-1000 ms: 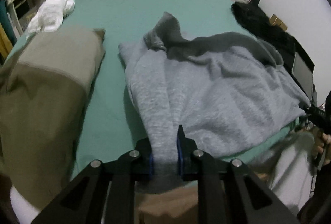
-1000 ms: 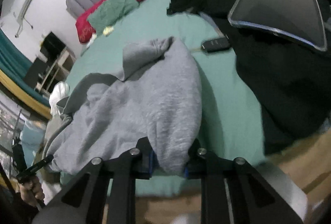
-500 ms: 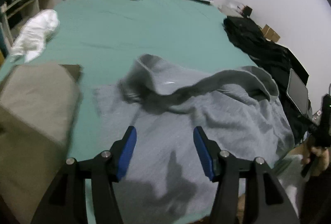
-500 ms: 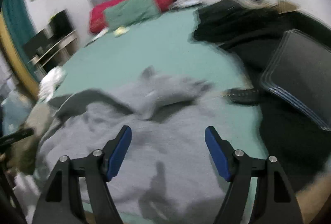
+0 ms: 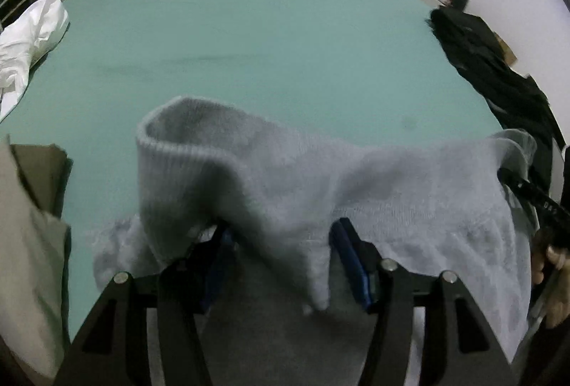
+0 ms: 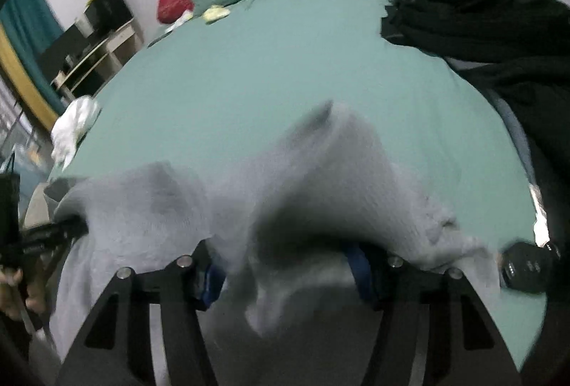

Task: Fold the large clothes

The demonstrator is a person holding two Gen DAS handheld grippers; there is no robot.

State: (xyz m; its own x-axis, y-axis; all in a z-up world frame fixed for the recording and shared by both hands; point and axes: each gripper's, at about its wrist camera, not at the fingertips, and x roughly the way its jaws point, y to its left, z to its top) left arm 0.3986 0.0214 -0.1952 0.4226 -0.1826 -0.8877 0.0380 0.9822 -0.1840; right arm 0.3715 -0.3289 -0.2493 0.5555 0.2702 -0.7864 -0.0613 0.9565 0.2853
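Nearest, left tongs (image 5: 281, 261) and right tongs (image 6: 285, 273) spread about halfway, grey sweatshirt (image 5: 392, 193) draped loosely over and between the blue pads without being pinched, presumably to let the folded-over layer settle on the green bed (image 5: 267, 40). Against the earlier frames: hem then clamped in both, left jaws since opened, right opened wide then partly closing; garment thrown forward, ribbed cuff (image 5: 171, 140) now uppermost.

I've let go of the grey sweatshirt (image 5: 392, 193): both my left gripper (image 5: 285, 257) and right gripper (image 6: 285, 272) have spread their jaws, and loose folds now drape between them.
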